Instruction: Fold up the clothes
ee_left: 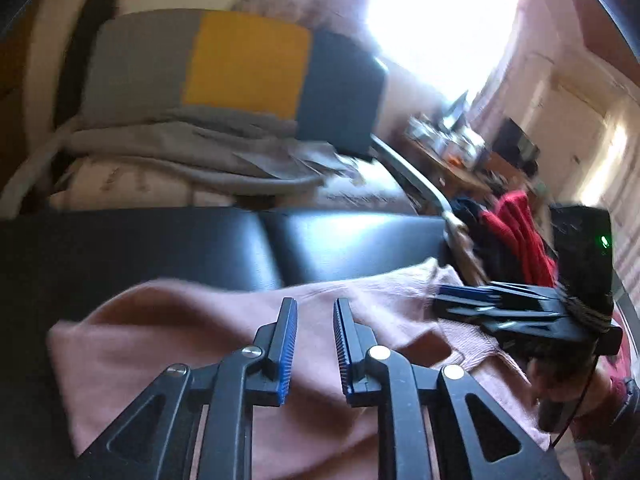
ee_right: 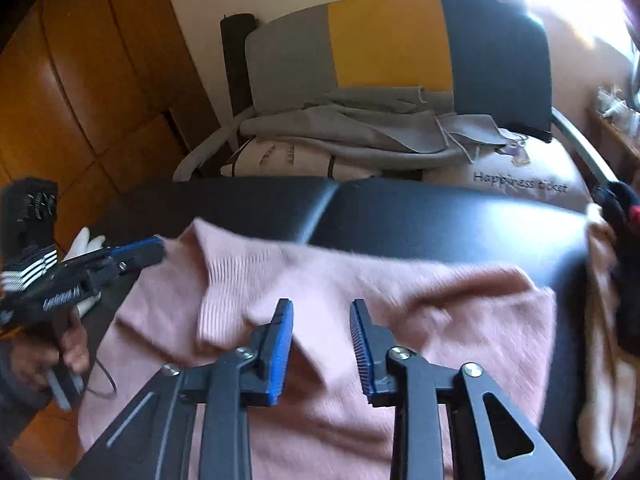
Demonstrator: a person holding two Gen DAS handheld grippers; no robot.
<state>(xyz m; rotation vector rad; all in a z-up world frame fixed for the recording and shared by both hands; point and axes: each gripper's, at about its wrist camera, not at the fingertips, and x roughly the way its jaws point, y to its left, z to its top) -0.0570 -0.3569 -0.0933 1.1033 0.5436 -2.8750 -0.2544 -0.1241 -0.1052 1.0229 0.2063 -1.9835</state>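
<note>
A pink knitted sweater (ee_left: 180,340) lies spread on a black padded surface (ee_left: 320,240). My left gripper (ee_left: 315,308) hovers over the sweater's middle, jaws open with a narrow gap and nothing between them. My right gripper (ee_left: 444,300) comes in from the right over the sweater's edge. In the right wrist view the sweater (ee_right: 360,288) shows a ribbed cuff folded across it. There my right gripper (ee_right: 320,306) stands open above the cloth, holding nothing. The left gripper (ee_right: 156,248), in a person's hand, points at the sweater's far left corner.
Behind the black surface (ee_right: 440,216) stands a chair (ee_right: 384,40) with a grey, yellow and dark back, piled with grey clothes (ee_right: 340,128). A heap of red and dark clothes (ee_left: 516,232) lies to the right, and a beige garment (ee_right: 600,320) beside it. A wooden wardrobe (ee_right: 80,80) fills the left.
</note>
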